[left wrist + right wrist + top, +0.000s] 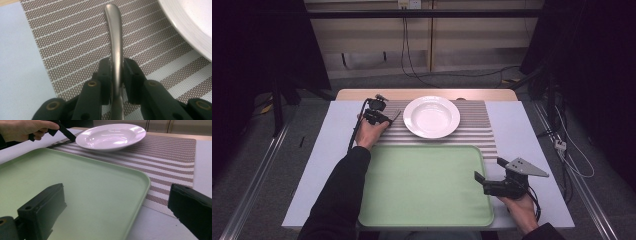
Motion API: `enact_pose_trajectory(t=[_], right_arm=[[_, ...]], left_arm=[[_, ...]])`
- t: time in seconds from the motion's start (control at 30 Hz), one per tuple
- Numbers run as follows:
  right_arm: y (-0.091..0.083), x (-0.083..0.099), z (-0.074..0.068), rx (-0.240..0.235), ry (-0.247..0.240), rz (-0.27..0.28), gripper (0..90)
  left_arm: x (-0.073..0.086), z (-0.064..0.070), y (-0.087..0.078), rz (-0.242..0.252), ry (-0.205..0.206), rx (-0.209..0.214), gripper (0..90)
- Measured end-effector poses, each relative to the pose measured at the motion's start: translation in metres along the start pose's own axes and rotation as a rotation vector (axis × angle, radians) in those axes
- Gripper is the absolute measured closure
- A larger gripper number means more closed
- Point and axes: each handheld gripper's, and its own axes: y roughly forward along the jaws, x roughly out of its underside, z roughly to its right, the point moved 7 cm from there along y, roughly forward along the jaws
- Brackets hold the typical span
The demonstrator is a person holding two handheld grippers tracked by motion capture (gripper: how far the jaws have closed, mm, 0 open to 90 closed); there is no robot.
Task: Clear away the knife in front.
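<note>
Gripping a metal utensil handle (115, 50) over the striped placemat (477, 125), the left gripper (388, 119) sits at upper left of the high view, just beside the white plate (431, 116).
Its jaws pinch the handle from both sides. At lower right, the right gripper (491, 169) hangs over the green tray's (422, 185) edge, jaws spread wide and holding nothing.

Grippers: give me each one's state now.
Left gripper: shut on the metal utensil handle.
Right gripper: open, holding nothing, at the green tray.
</note>
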Motion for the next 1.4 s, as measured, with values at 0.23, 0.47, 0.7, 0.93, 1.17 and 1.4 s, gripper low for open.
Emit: enact_pose_trajectory(t=[0.23, 0.47, 0.7, 0.93, 1.17, 1.4], right_arm=[[0.000, 0.000, 0.000, -0.001, -0.001, 0.000, 1.1], [0.000, 0.000, 0.000, -0.002, 0.000, 0.000, 1.1], [0.001, 0.000, 0.000, -0.002, -0.001, -0.002, 1.1], [0.000, 0.000, 0.000, -0.002, 0.000, -0.002, 1.1], [0.001, 0.000, 0.000, 0.000, 0.002, -0.002, 1.1], [0.000, 0.000, 0.000, 0.002, 0.001, -0.001, 1.1]], left_arm=[[-0.001, 0.000, 0.000, -0.017, -0.004, 0.008, 78.5], [-0.001, 0.001, 0.001, -0.019, 0.004, -0.012, 79.5], [-0.001, 0.000, 0.000, -0.014, -0.043, 0.002, 79.9], [0.000, -0.003, -0.002, -0.023, -0.041, 0.000, 79.9], [-0.002, -0.008, -0.009, -0.005, -0.056, -0.005, 79.9], [-0.004, -0.007, -0.025, 0.020, -0.037, 0.008, 79.8]])
